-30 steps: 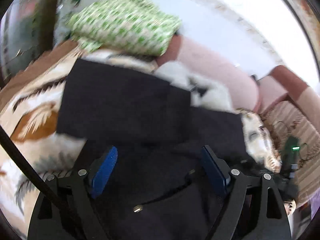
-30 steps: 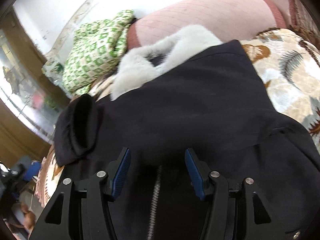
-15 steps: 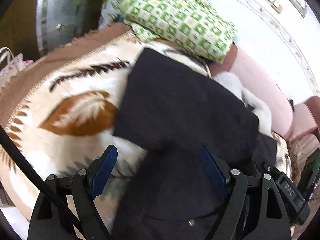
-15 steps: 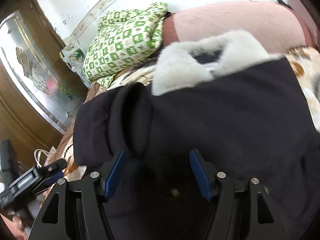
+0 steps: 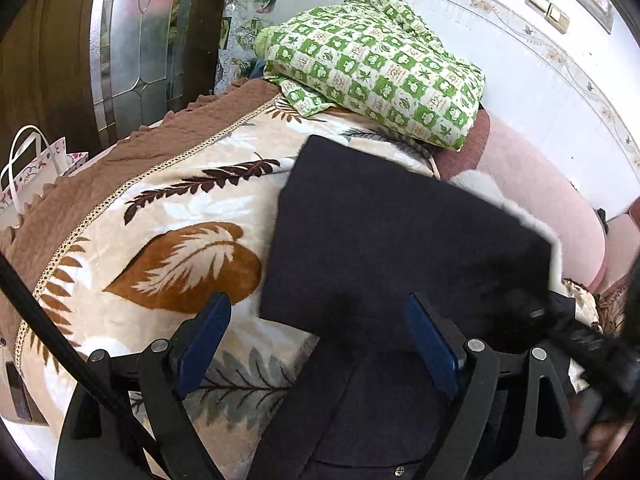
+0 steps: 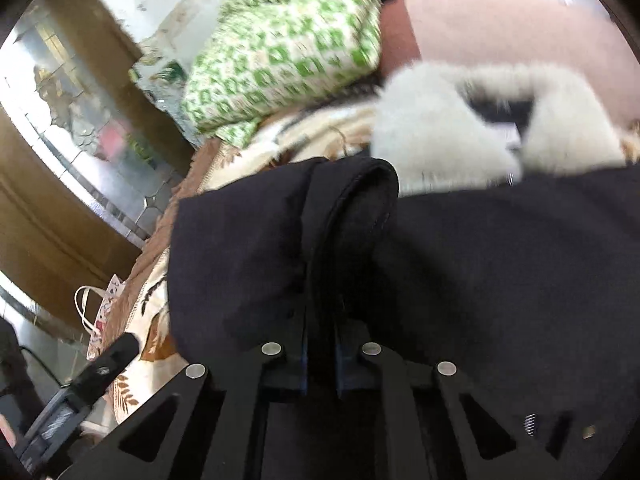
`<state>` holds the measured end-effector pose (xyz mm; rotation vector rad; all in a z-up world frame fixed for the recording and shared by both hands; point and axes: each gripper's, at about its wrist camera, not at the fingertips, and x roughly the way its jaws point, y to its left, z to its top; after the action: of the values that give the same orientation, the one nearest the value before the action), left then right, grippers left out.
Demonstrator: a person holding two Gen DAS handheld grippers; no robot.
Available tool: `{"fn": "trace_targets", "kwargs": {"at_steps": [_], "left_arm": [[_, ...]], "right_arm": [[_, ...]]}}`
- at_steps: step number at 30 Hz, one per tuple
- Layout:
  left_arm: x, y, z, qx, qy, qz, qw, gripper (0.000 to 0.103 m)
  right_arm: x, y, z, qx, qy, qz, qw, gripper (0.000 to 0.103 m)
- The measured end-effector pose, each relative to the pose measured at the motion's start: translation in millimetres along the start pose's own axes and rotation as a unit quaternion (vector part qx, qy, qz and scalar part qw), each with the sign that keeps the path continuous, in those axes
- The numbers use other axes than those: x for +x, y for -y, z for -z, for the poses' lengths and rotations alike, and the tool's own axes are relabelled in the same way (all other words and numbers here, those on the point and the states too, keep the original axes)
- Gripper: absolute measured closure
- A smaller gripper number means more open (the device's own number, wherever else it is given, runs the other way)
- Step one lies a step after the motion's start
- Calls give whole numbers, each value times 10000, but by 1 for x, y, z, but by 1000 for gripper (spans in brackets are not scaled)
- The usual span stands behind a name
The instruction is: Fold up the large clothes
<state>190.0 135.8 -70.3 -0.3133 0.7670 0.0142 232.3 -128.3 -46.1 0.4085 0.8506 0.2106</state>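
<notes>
While spread across a leaf-patterned blanket on a bed, dark navy coat seen lying lengthwise away from both cameras, long axis running from the hem near the lenses up to the white fur collar at the far end, by a pink headboard cushion. One sleeve folded over the body, its doubled edge forming a ridge toward the collar. Right gripper closing on that ridge of dark cloth, blue pads nearly together with the fabric pinched between them. Left gripper hanging wide apart over the coat's near left edge, opening a little more, nothing pressed by either pad, one finger above the blanket, the other above the dark cloth. Beyond the collar end, a folded green-and-white checked quilt resting on the blanket's far corner, against a white wall. To the left, a glass-panelled wooden door and a white paper bag beside the bed.
</notes>
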Motion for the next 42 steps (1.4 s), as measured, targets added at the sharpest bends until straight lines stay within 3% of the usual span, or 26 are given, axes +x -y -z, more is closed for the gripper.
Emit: {"fn": "trace_targets", "kwargs": {"at_steps": [7, 14, 18, 22, 29, 33, 35, 37, 38, 39, 42], "left_arm": [[1, -17, -2, -444, -33, 45, 9990, 15], [9, -12, 1, -432, -167, -4, 9989, 15], [17, -4, 6, -315, -281, -22, 9991, 15], [19, 3, 9, -153, -302, -59, 9994, 15], [23, 9, 9, -40, -349, -82, 9993, 15], [25, 15, 11, 50, -388, -89, 9992, 15], [24, 19, 13, 147, -364, -91, 9992, 15], [21, 22, 14, 238, -316, -123, 9991, 15], [20, 22, 14, 269, -289, -148, 9991, 15], [18, 22, 14, 280, -258, -176, 9991, 15], [16, 18, 13, 223, -213, -261, 9992, 15]], "right_arm": [[-88, 29, -21, 82, 989, 276, 9947, 94], [-145, 118, -14, 615, 1392, 1369, 9788, 94], [-148, 169, -7, 951, 1263, 1977, 9674, 94], [-123, 212, 3, 1233, 924, 2473, 9566, 95], [-67, 248, 16, 1621, 293, 2468, 9550, 94], [-58, 263, 25, 1858, 269, 2215, 9569, 90], [-63, 267, 28, 1933, 345, 2092, 9579, 83], [-75, 267, 29, 2011, 384, 2168, 9545, 67], [-85, 264, 27, 2019, 409, 2313, 9508, 51], [-96, 262, 26, 1994, 514, 2464, 9471, 43], [-135, 250, 25, 1947, 1036, 2769, 9352, 39]]}}
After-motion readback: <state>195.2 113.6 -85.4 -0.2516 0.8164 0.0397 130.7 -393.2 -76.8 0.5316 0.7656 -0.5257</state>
